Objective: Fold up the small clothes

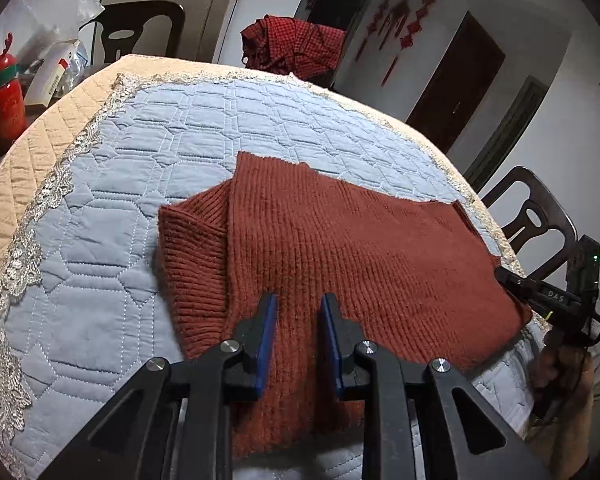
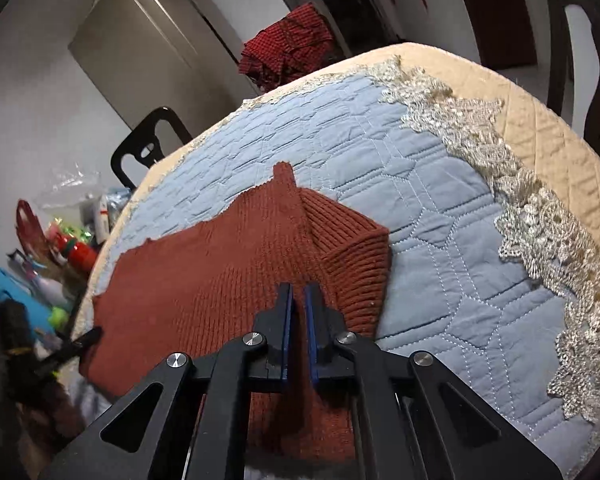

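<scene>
A rust-red ribbed knit sweater [image 1: 360, 248] [image 2: 220, 272] lies on the blue quilted table cover [image 1: 140, 160] [image 2: 440, 240], with a sleeve folded over at its outer side. My left gripper [image 1: 298, 312] stands a little open over the sweater's near part; knit shows in the gap and the blue pads [image 1: 269, 320] do not visibly press it. My right gripper [image 2: 299, 296] has its pads nearly together, shut on a pinch of the knit at the near edge beside the folded sleeve [image 2: 352, 252]. Each gripper shows at the edge of the other's view [image 1: 540, 292] [image 2: 72, 344].
A red checked cloth [image 1: 292, 48] [image 2: 284, 52] is heaped beyond the far table edge. Dark chairs [image 1: 536, 212] [image 2: 148, 148] stand around the table. A red bottle [image 1: 2, 104] and packets clutter one side. Lace trim [image 2: 500, 184] and beige quilting border the blue cover.
</scene>
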A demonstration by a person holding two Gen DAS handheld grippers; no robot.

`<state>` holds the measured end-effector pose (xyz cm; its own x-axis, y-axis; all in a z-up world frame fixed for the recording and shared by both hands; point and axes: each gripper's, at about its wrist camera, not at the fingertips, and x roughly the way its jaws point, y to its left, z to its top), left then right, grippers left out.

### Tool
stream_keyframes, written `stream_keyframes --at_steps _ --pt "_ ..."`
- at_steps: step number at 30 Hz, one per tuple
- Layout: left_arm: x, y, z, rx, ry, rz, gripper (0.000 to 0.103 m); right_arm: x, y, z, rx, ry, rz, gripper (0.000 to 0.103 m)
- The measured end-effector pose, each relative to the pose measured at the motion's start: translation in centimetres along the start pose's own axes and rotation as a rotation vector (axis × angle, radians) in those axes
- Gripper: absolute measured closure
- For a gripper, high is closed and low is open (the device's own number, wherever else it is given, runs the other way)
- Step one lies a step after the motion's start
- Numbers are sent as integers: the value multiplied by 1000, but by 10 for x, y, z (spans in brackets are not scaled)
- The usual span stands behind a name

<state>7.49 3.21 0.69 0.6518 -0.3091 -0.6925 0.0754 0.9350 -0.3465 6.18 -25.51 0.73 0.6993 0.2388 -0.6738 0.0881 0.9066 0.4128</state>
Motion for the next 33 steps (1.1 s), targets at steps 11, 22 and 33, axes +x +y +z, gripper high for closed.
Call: stream_keyframes --at_steps 11,22,33 --pt "-8 0 1 5 -12 -7 78 3 7 3 -53 30 -15 98" --pt "-10 1 20 15 -54 59 74 5 33 5 -158 16 -42 94" --pt "3 -3 18 28 -28 118 74 10 25 11 -108 35 -73 94"
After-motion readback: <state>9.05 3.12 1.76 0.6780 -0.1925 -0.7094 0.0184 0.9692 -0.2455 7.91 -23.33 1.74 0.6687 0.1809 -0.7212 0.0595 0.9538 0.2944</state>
